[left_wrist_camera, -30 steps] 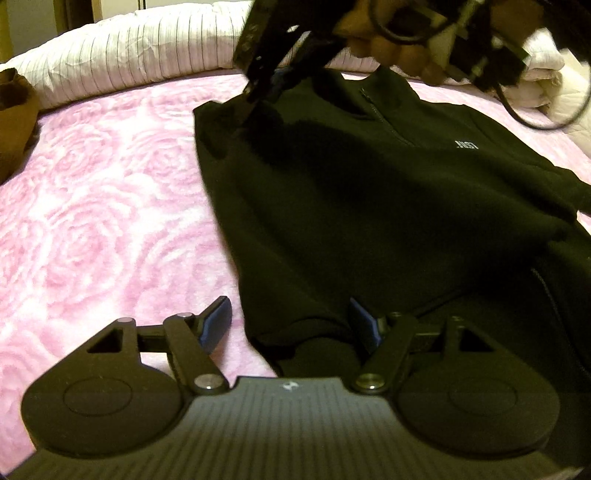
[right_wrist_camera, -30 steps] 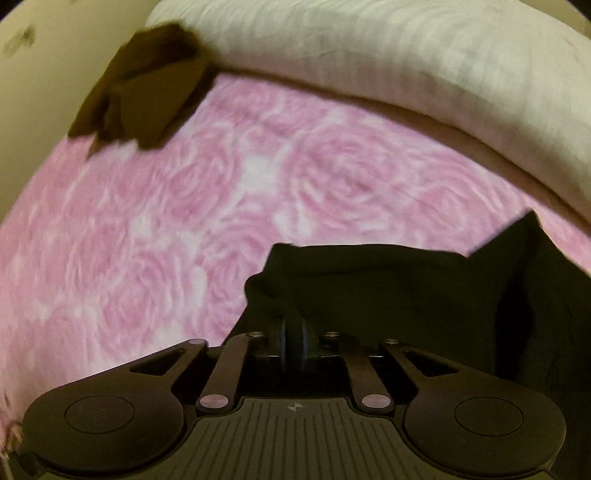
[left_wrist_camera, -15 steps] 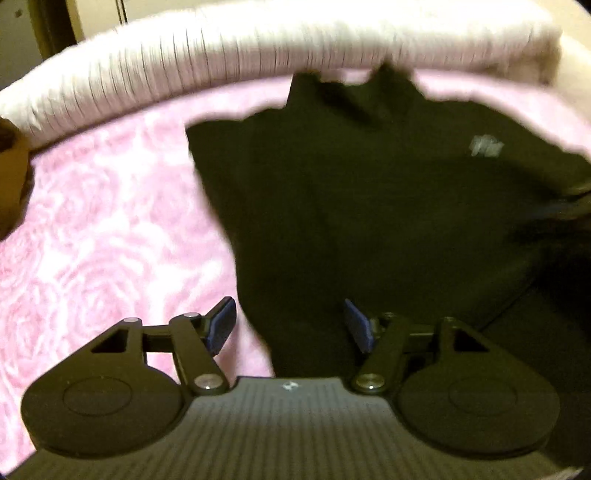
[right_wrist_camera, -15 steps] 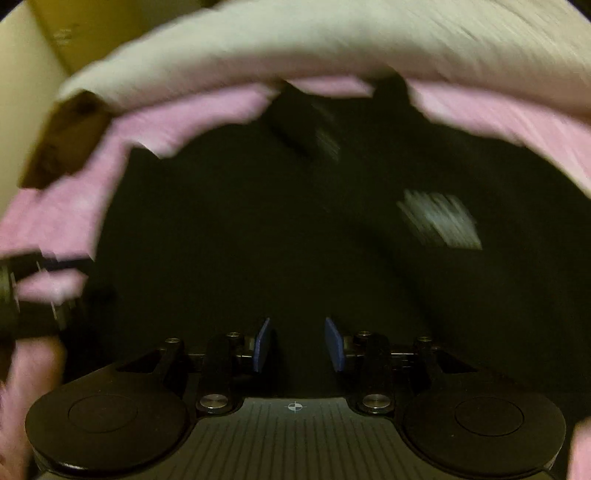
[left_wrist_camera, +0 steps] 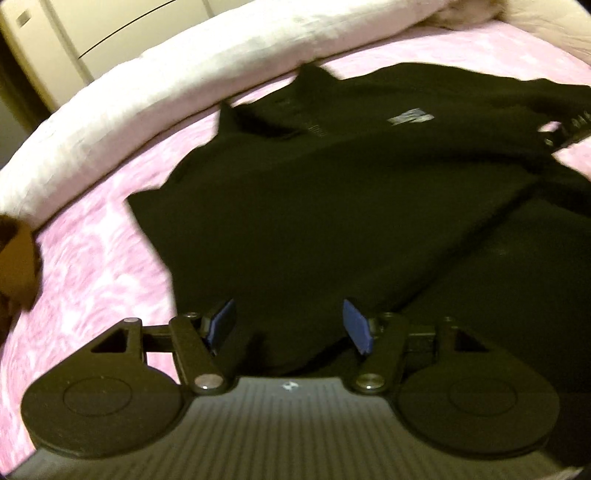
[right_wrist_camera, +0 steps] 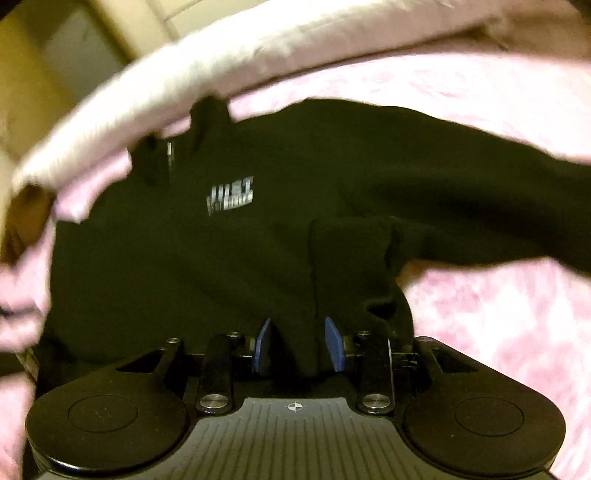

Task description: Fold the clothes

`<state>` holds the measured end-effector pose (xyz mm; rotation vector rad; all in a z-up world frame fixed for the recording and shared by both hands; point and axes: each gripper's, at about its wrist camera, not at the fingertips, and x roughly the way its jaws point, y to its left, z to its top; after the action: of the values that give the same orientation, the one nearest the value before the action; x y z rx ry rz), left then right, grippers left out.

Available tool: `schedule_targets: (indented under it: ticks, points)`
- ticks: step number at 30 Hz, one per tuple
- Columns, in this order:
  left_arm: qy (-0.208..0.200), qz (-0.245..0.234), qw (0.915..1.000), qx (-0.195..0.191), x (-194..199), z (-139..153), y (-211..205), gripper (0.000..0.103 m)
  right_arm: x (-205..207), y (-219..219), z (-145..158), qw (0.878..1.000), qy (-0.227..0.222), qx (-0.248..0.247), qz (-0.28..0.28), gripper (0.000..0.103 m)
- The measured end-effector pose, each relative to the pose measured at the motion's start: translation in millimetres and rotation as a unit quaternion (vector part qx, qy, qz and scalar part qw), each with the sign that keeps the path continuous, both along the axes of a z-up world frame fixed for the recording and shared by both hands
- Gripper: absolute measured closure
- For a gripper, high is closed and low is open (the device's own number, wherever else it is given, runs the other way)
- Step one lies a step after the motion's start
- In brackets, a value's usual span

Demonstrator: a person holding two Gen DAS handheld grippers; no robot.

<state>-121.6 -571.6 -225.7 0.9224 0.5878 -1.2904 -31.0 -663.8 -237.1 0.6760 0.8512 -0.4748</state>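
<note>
A black zip-collar sweatshirt (left_wrist_camera: 351,206) with a small white chest logo lies face up on the pink rose-patterned blanket (left_wrist_camera: 92,266). One sleeve is folded across its body. My left gripper (left_wrist_camera: 290,326) is open above the lower part of the sweatshirt, holding nothing. In the right wrist view the sweatshirt (right_wrist_camera: 229,236) fills the middle, and its other sleeve stretches out to the right. My right gripper (right_wrist_camera: 298,343) is open, with black cloth showing between its blue pads; whether it touches them I cannot tell.
A white striped quilt roll (left_wrist_camera: 155,92) runs along the far edge of the bed. A brown garment (left_wrist_camera: 14,258) lies at the left edge; it also shows in the right wrist view (right_wrist_camera: 26,221). Cupboard doors (left_wrist_camera: 92,33) stand beyond.
My right gripper has let go of the sweatshirt's shoulder, opened, and pulled back over its lower body. My left gripper stayed open and shifted right over the sweatshirt.
</note>
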Motion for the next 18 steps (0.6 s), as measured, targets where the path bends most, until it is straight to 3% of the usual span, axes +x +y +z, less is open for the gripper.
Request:
schedule_targets:
  ticks: [5,10,18]
  points:
    - [0.016,-0.035,0.9992,0.007,-50.8,11.9,-8.2,0.042,-30.2,3.4,20.4,0.999,-0.007,0.020,-0.032,0.066]
    - [0.029,-0.084,0.9960,-0.003,-90.1,24.3,-22.5,0.041,-89.6,-8.8,39.5,0.992,0.002,0.016,-0.126,0.060]
    - [0.021,-0.154,0.9878,-0.010,-133.0,16.8,-48.1,0.040,-200.8,-45.9,72.9,0.949,-0.010,-0.040,-0.314,0.051]
